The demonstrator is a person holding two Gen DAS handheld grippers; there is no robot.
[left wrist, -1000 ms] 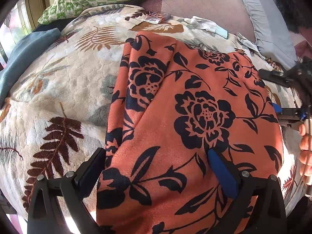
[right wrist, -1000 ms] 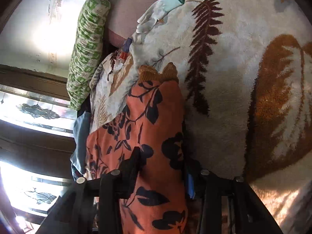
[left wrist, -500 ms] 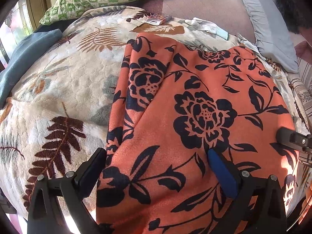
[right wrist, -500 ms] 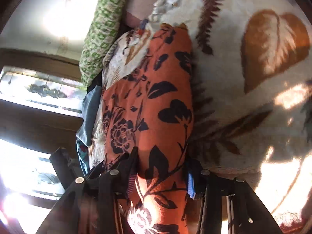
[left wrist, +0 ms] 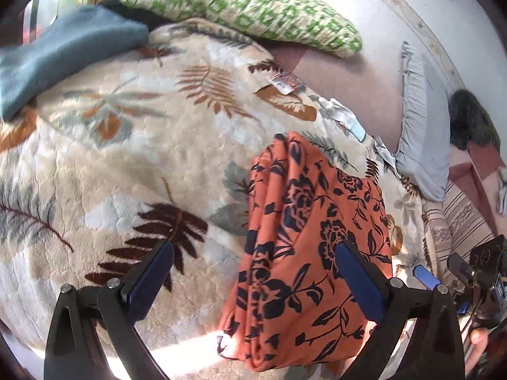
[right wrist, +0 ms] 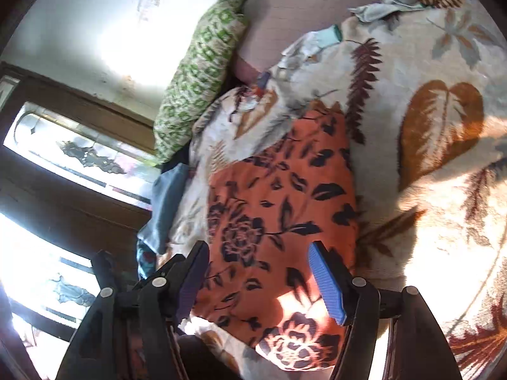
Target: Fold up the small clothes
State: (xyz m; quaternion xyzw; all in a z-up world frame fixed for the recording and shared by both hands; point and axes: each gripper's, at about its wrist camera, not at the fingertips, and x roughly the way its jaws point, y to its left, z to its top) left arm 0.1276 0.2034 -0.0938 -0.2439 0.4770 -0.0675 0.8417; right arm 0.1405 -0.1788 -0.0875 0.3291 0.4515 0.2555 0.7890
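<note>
Folded orange garment (left wrist: 310, 253) lies on the blanket (left wrist: 126, 164); both grippers' jaws spread, empty; near edge cropped.

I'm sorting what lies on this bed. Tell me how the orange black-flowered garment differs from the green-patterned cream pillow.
The orange black-flowered garment is thin cloth folded in layers; the green-patterned cream pillow is plump and stuffed. The garment lies near the open left gripper, on the leaf-print fleece blanket; the pillow sits at the blanket's far edge. Both are soft, patterned fabric.
</note>
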